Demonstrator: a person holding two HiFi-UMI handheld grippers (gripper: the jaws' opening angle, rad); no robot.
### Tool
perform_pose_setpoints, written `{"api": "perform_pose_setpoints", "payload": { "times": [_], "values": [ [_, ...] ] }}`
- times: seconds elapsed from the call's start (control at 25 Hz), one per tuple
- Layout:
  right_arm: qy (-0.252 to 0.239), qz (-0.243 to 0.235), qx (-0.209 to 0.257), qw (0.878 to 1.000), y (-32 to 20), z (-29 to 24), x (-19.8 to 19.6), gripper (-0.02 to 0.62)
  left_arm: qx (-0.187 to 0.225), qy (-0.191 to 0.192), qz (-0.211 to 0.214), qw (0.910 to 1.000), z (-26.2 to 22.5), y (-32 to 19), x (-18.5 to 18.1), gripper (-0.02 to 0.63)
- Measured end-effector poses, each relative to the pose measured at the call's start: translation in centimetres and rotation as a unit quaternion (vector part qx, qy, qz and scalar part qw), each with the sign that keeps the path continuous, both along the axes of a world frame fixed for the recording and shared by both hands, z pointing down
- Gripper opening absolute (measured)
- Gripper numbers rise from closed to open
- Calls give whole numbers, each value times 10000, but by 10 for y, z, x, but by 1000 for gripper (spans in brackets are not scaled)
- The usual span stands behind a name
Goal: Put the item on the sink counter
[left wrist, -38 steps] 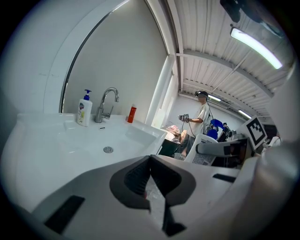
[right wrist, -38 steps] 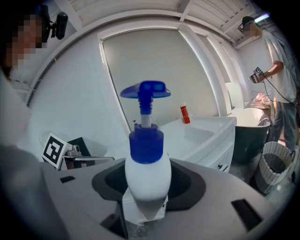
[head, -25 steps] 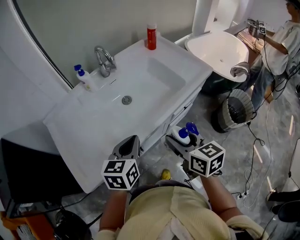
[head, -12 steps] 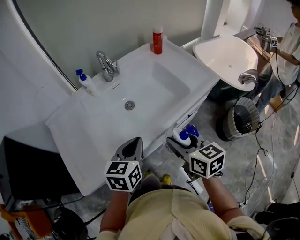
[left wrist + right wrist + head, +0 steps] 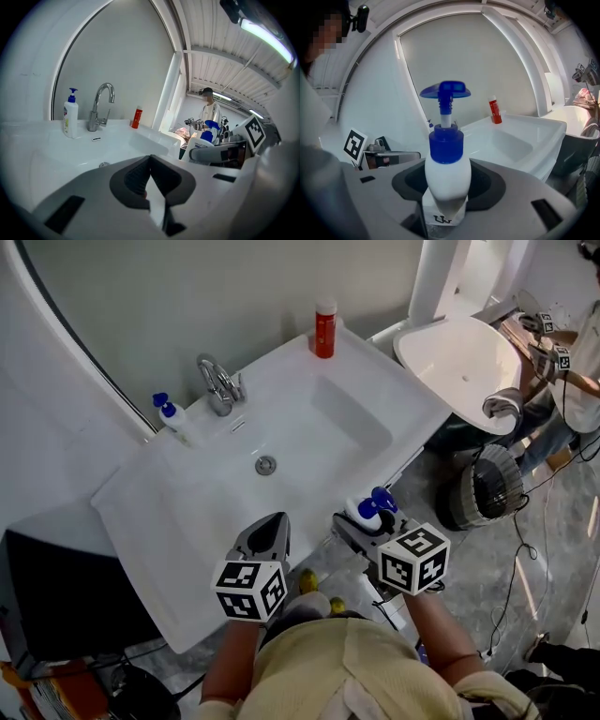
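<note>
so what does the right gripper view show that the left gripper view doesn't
Only the right gripper view: the right gripper head-on, jaws clamped on the pump bottle, and a marker cube at the left. Only the left gripper view: the left gripper, jaws together and empty, and the sink drain. Both: the white sink, the red bottle on its counter, and the pump bottle itself.

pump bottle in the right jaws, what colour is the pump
Blue pump, white bottle; best in right gripper view.
</note>
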State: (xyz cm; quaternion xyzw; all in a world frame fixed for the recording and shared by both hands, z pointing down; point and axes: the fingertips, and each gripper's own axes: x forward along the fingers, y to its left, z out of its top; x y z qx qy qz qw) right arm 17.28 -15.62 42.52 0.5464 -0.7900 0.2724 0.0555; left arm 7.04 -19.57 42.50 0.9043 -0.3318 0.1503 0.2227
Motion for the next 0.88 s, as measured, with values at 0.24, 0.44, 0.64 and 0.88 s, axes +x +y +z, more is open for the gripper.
{"api": "perform_pose_setpoints", "payload": {
  "times": [0.24, 0.44, 0.64, 0.88],
  "values": [
    [9, 33, -26, 10000, -31, 3, -1, 212, -78, 1, 84, 9999, 7, -25, -1, 37],
    [56, 56, -68, 9999, -55, 6, -5, 212, -197, 29, 19, 9998, 11, -48, -9, 37],
    [60, 82, -113, 9999, -75, 10, -13, 212, -246, 106, 185, 9995, 10, -62, -5, 37],
    [119, 109, -171, 9997, -95, 13, -17, 212, -300, 15, 167, 9994, 19, -77, -12, 37]
  ]
}}
